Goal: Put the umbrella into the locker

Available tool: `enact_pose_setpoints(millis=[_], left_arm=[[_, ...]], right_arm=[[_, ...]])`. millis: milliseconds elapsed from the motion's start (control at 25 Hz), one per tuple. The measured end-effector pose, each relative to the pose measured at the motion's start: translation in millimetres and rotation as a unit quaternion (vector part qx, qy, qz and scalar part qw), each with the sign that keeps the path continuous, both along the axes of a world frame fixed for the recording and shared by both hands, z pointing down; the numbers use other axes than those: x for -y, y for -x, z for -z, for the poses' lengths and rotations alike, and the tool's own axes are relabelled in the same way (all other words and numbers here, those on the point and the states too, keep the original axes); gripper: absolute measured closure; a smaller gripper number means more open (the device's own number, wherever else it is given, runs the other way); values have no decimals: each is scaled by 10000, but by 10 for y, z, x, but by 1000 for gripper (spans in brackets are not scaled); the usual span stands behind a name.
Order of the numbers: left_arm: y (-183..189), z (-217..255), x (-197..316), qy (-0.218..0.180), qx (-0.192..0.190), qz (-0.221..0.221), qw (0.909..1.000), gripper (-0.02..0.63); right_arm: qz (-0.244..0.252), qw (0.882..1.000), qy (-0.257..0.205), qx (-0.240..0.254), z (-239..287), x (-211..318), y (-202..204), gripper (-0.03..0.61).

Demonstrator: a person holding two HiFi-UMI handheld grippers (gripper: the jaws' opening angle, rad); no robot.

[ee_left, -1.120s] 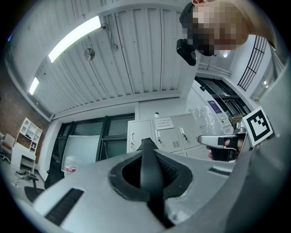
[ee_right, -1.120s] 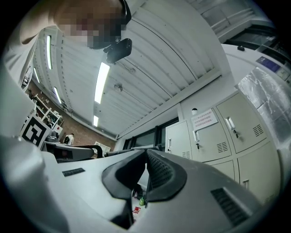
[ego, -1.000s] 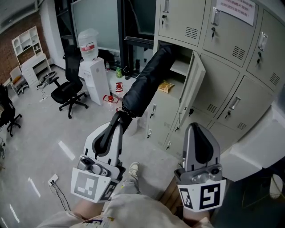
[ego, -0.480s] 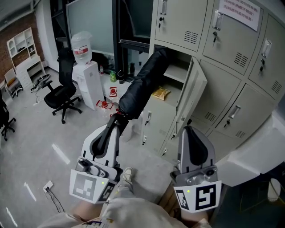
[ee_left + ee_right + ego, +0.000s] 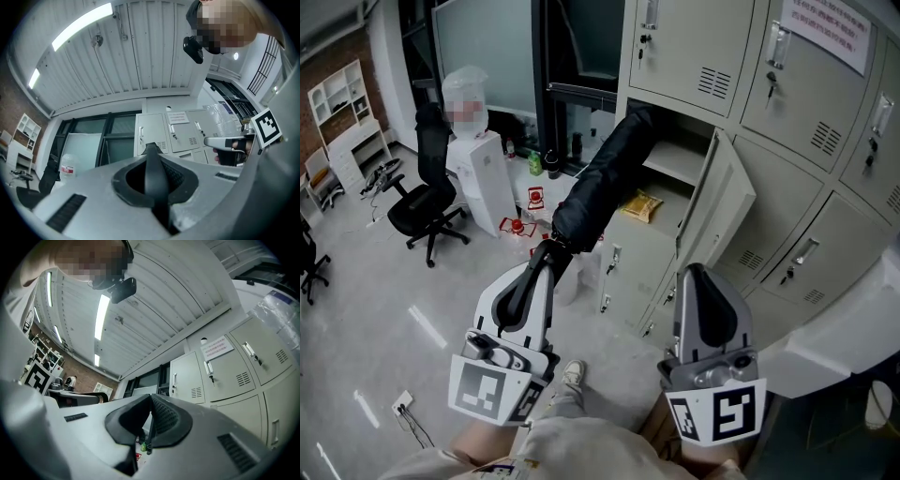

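In left hand-held gripper (image 5: 547, 257) — umbrella (image 5: 602, 180), tip at locker (image 5: 673, 161)

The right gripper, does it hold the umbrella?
No, the right gripper is empty with its jaws together; the left gripper holds the umbrella.

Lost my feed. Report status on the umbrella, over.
Left gripper shut on umbrella. Right gripper shut, empty. Umbrella end at open locker's mouth. Yellow packet inside, below it.

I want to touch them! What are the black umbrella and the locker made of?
The umbrella looks like soft black fabric, probably nylon: matte, with creases. The locker looks like painted sheet metal: smooth pale grey, with a thin flat door.
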State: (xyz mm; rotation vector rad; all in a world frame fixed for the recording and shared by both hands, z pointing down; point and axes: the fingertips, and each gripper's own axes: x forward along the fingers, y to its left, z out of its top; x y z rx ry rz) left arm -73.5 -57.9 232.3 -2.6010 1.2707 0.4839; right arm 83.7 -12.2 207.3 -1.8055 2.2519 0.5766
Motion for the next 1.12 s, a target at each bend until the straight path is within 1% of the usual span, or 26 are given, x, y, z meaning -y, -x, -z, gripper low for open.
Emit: enact_pose_setpoints(millis=[120,280,440,600,760,920,1120], left_arm=[[-49,-71,273,159,123,-27,9998,604],[-113,-144,635,325,189,-131,9992,604],[-219,-154,1026,364,282,-339,9984,604],[-284,-253,1438,601,524,-410,9960,604],[-359,-316,1839,720,638,-505,9941,604],[-442,-378,2197,820,771,-648,9915,604],[-583,-369,2608,803,769,-966,9891,604]], right_arm=[[-49,10000,46,26,-5,245,-39,563],[-138,9998,144,36,-32,609,-70,563],[-236,9994,221,108,-31,1014,-142,563],[-381,9986,266,238,-6,1394,-251,563],[-540,9977,279,307,16,1738,-349,563],[-692,9966,313,321,23,2055,-397,563],[-886,9949,377,313,-5,2439,-432,563]])
